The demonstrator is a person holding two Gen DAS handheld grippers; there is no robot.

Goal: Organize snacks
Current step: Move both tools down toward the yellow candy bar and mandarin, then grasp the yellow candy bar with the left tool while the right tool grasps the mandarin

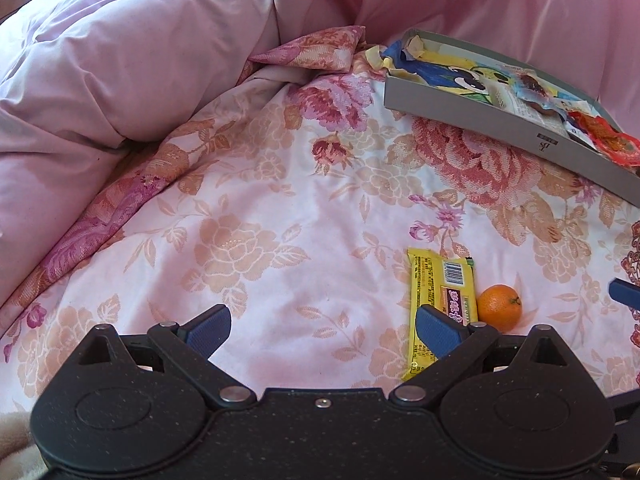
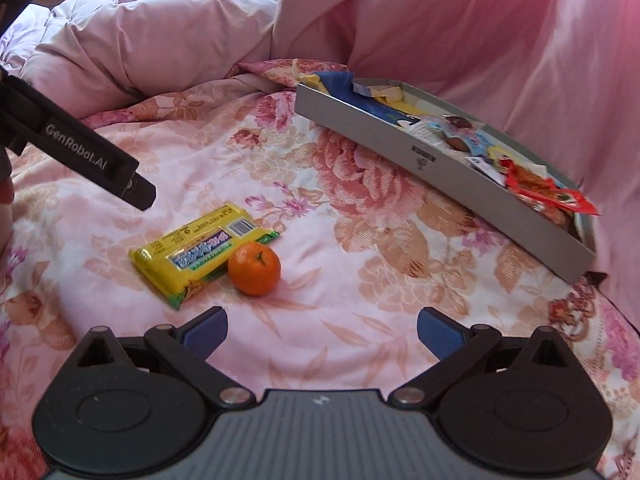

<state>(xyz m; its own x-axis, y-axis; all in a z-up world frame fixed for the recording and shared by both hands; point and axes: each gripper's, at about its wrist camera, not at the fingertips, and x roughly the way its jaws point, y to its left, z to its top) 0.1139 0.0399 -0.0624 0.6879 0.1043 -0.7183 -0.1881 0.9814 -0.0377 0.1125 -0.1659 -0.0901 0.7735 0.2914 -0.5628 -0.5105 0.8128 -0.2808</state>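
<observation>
A yellow snack packet [image 1: 440,304] [image 2: 200,250] lies flat on the floral bedsheet with a small orange [image 1: 500,307] [image 2: 254,268] touching its right side. A shallow grey box [image 1: 472,114] [image 2: 420,156] further back holds several snack wrappers. My left gripper [image 1: 324,330] is open and holds nothing; its right finger overlaps the packet's lower part in the left wrist view. My right gripper [image 2: 322,330] is open and holds nothing, just in front of and to the right of the orange. The left gripper's black body [image 2: 80,156] shows at the left of the right wrist view.
A bunched pale pink duvet [image 1: 120,60] [image 2: 160,32] rises at the back left. Pink fabric [image 1: 500,4] [image 2: 480,28] stands behind the grey box. A blue fingertip of the right gripper [image 1: 624,294] shows at the right edge of the left wrist view.
</observation>
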